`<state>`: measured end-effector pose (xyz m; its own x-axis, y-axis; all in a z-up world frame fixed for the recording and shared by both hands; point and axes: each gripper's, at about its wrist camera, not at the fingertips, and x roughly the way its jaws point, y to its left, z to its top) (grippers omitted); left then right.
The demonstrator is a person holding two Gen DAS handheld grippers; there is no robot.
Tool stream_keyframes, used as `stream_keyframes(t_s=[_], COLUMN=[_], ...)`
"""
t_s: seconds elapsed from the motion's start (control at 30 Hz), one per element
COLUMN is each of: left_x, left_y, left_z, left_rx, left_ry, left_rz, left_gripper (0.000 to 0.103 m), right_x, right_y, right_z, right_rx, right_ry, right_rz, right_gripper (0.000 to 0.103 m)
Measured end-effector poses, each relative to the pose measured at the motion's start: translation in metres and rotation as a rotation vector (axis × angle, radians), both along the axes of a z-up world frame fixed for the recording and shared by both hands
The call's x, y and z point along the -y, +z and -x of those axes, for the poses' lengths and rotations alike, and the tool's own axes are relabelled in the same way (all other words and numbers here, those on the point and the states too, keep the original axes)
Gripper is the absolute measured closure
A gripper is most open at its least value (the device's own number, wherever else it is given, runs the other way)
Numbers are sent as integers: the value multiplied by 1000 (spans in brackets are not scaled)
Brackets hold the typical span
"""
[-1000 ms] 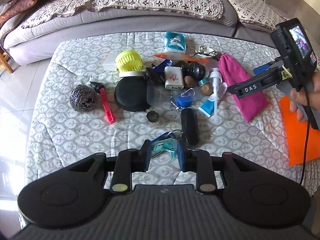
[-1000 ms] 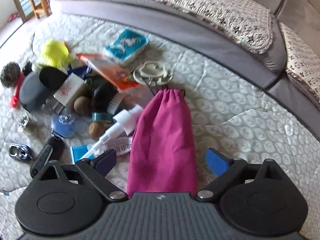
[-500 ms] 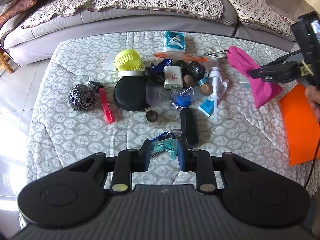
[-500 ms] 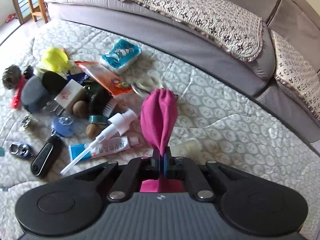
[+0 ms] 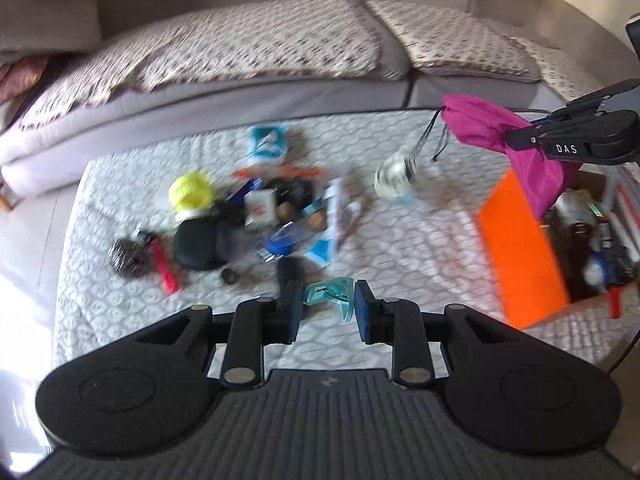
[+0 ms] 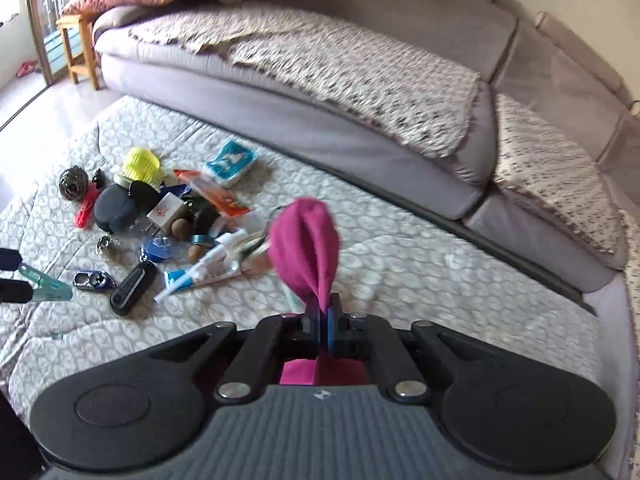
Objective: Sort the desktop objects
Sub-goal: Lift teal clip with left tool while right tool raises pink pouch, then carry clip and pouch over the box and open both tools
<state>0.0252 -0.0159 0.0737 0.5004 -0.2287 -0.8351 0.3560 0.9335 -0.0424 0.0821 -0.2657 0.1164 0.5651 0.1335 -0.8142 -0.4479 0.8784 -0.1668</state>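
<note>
My left gripper (image 5: 328, 302) is shut on a teal plastic clip (image 5: 320, 293) and holds it above the quilt. In the right wrist view the same clip (image 6: 44, 286) shows at the left edge. My right gripper (image 6: 324, 316) is shut on a magenta drawstring pouch (image 6: 306, 240), which hangs in the air. In the left wrist view the pouch (image 5: 484, 124) dangles its cords over the quilt. The pile left on the quilt includes a yellow cap (image 6: 140, 164), a steel scourer (image 6: 73, 184), a black key fob (image 6: 134, 288), a blue carabiner (image 6: 90, 280) and a white tube (image 6: 208, 276).
A cardboard box (image 5: 592, 240) with an orange flap (image 5: 520, 248) stands at the right edge of the quilted table (image 6: 400, 264) and holds several items. A grey sofa (image 6: 360, 120) runs along the far side. A wooden stool (image 6: 76, 48) stands far left.
The right gripper went from open around the pouch to shut on it, then lifted it off the quilt. The left gripper rose with the teal clip, and the box came into view.
</note>
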Motion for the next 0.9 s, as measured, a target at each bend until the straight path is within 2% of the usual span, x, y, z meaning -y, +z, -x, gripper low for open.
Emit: stream_keyframes(t_s=[0.33,0.47,0.63,0.8,0.9], left_x=[81,117,164,201,220], left_y=[34,41,31,9,-7], left_z=[25,35,39,37,31], left_rx=[85,108,99,73,60], left_ry=[-176,-250,-327,-376,-375], left_rz=[43,60,67,56,29], left_gripper=[75,75,75,75,75], right_x=[103,144,188,213,221], right_y=[72,80,67,29,4], right_z=[65,82,96,96,91], right_rx=[118,138,123,69,34], right_ry=[-128,-215,-313,-370,-393], right_rz=[-42,-22,-26,-62,-95], right_gripper=[101,101,101,101,101])
